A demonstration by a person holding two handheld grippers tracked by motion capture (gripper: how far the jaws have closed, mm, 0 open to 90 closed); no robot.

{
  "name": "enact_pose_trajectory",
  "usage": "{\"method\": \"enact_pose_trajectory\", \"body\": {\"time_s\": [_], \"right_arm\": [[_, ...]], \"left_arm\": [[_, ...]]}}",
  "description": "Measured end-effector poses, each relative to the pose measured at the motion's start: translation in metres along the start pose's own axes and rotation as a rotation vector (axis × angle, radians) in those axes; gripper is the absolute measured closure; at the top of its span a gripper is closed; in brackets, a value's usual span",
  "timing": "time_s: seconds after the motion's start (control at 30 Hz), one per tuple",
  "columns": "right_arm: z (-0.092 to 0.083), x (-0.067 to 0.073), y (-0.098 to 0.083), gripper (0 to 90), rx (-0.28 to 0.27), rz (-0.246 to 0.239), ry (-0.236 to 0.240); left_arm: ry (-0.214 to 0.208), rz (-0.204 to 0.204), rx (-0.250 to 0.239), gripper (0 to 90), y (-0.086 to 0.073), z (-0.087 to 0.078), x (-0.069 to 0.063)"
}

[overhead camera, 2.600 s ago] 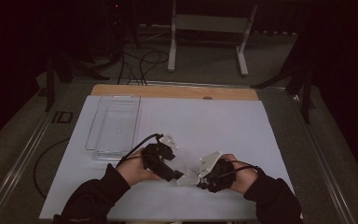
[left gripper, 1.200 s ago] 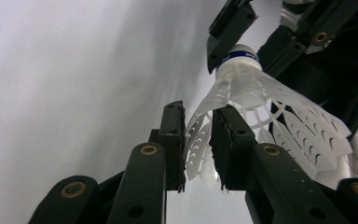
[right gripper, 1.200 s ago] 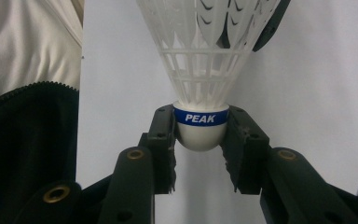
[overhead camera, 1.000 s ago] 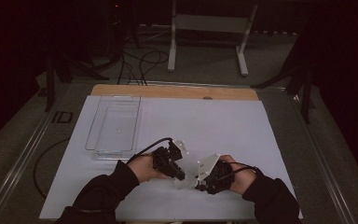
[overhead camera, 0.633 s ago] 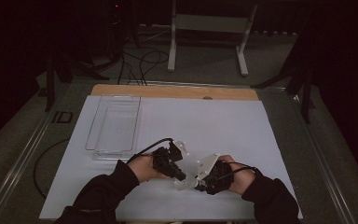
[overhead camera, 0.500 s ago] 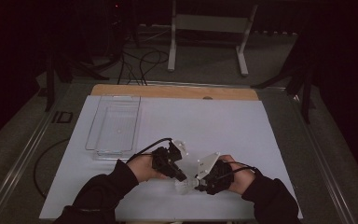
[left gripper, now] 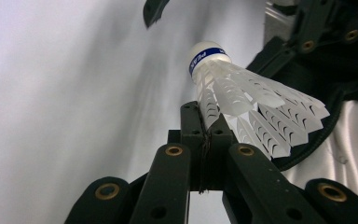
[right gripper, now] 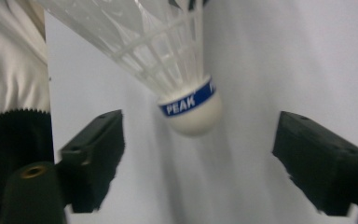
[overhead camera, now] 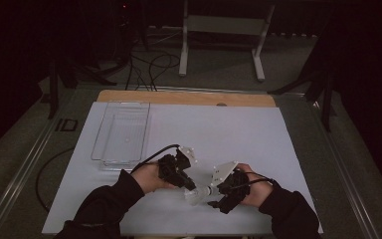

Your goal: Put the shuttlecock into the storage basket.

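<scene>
A white feathered shuttlecock (overhead camera: 197,193) with a blue band round its cork hangs low over the white sheet between my two hands. My left gripper (overhead camera: 186,183) is shut on the edge of its feather skirt (left gripper: 242,93), the pads (left gripper: 200,112) pinching the feathers. My right gripper (overhead camera: 214,195) faces it from the right. Its jaws have just been opening and now stand wide on either side of the cork (right gripper: 193,116) without touching it. The right gripper (right gripper: 200,144) holds nothing.
A clear plastic tray (overhead camera: 122,132) lies at the left of the white sheet (overhead camera: 238,134), beyond my left hand. A wooden strip (overhead camera: 184,97) runs along the far edge. Behind the table are a metal stand (overhead camera: 219,30) and cables on the floor.
The right gripper's jaws have opened off the shuttlecock's cork. The left gripper moved in toward the right one and now holds the shuttlecock by its feathers.
</scene>
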State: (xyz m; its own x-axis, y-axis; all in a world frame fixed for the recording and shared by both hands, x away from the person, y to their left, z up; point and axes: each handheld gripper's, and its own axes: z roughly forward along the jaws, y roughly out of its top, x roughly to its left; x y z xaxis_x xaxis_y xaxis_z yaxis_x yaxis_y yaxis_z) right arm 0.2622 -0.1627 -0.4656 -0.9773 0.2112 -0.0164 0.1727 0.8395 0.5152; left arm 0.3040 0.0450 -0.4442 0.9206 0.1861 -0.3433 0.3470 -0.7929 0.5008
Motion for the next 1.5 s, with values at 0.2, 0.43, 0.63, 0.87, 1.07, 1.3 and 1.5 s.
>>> {"method": "enact_pose_trajectory", "body": {"time_s": [0.2, 0.43, 0.63, 0.87, 1.07, 1.3, 1.5], "right_arm": [[-0.001, -0.006, -0.007, 9.7, -0.013, 0.027, -0.001], [0.001, -0.009, -0.019, 9.6, 0.003, 0.022, -0.018], [0.001, -0.011, -0.030, 9.6, -0.034, 0.071, -0.025], [0.000, -0.012, -0.043, 9.5, -0.063, 0.117, -0.038], [-0.001, -0.012, -0.054, 9.5, -0.090, 0.147, -0.045], [-0.003, -0.014, -0.069, 9.3, -0.137, 0.175, -0.058], [-0.005, -0.013, -0.079, 9.3, -0.162, 0.186, -0.068]], "left_arm": [[0.038, -0.042, -0.004, 90.0, -0.007, -0.009, 0.005], [0.070, -0.053, -0.021, 90.0, -0.012, -0.021, 0.006], [0.094, -0.070, -0.039, 90.0, -0.017, -0.030, 0.008], [0.110, -0.071, -0.051, 90.0, -0.022, -0.039, 0.009], [0.123, -0.080, -0.071, 90.0, -0.025, -0.047, 0.009], [0.152, -0.080, -0.083, 90.0, -0.028, -0.056, 0.011], [0.165, -0.079, -0.098, 90.0, -0.031, -0.063, 0.011]]}}
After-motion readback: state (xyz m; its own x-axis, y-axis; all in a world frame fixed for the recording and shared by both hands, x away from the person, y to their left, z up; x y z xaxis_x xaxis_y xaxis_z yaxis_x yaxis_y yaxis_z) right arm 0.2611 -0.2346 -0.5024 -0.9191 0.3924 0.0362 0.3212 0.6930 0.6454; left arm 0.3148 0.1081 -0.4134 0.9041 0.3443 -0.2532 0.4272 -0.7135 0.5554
